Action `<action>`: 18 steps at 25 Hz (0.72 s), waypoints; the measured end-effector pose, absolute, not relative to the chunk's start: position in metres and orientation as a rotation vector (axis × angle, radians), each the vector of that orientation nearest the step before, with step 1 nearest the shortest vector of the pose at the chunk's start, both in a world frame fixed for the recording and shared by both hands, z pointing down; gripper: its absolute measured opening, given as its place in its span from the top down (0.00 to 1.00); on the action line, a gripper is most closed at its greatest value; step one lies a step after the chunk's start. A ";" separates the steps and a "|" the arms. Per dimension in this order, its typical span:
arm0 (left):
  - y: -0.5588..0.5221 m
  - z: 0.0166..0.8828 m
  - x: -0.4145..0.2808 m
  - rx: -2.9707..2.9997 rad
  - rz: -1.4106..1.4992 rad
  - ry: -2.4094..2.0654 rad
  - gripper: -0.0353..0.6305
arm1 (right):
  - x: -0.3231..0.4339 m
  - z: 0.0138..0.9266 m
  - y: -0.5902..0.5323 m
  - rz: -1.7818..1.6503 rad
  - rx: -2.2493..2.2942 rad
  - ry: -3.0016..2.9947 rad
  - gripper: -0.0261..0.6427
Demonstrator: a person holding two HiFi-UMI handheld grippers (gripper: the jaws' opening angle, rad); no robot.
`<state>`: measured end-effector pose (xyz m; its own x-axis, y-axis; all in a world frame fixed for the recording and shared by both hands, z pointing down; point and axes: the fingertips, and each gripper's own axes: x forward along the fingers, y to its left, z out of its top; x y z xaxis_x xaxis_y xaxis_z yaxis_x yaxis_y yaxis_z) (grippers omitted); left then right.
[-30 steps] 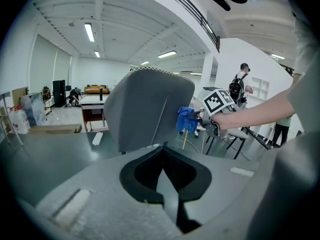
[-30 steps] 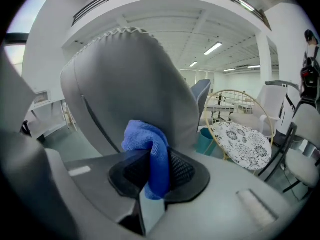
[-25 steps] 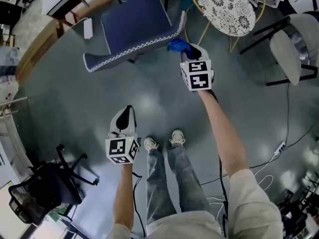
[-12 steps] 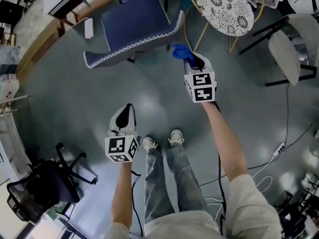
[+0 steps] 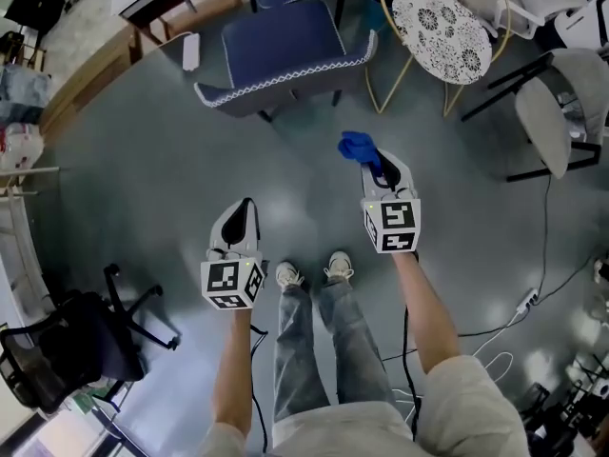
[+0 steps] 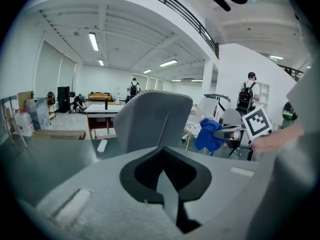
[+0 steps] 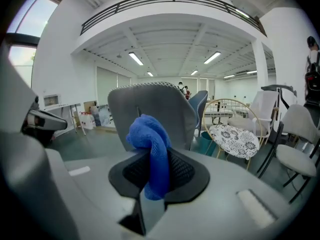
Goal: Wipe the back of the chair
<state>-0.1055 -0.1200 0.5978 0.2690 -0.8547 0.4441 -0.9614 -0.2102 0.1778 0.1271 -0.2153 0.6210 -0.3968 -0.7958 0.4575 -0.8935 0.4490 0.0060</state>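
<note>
Nearest me, short of the chair, my left claw is pressed together, empty. My right claw, nearer the chair, pinches the cloth. Beyond, the chair's back faces me, untouched. I judge flat contact and overlapping top-down strokes best.

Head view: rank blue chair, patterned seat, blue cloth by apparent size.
1. blue chair
2. patterned seat
3. blue cloth, clamped in the right tool; probably nearer the camera than the chairs, yet still clearly smallest.
</note>
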 end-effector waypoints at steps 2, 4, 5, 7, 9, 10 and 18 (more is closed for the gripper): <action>-0.112 0.592 -0.117 2.123 0.337 -1.661 0.94 | 0.118 0.610 -0.196 0.334 1.422 -2.325 0.86; -0.105 0.588 -0.127 2.117 0.326 -1.676 0.94 | 0.111 0.599 -0.181 0.329 1.427 -2.334 0.86; -0.101 0.585 -0.130 2.112 0.318 -1.683 0.94 | 0.108 0.595 -0.174 0.330 1.432 -2.336 0.86; -0.093 0.580 -0.137 2.101 0.302 -1.695 0.94 | 0.106 0.587 -0.162 0.345 1.444 -2.332 0.86; -0.087 0.573 -0.144 2.089 0.288 -1.710 0.94 | 0.105 0.580 -0.154 0.366 1.458 -2.331 0.86; -0.084 0.570 -0.148 2.082 0.282 -1.719 0.94 | 0.104 0.576 -0.150 0.375 1.463 -2.331 0.86; -0.074 0.521 -0.175 2.059 0.239 -1.791 0.94 | 0.101 0.524 -0.147 0.346 1.469 -2.357 0.86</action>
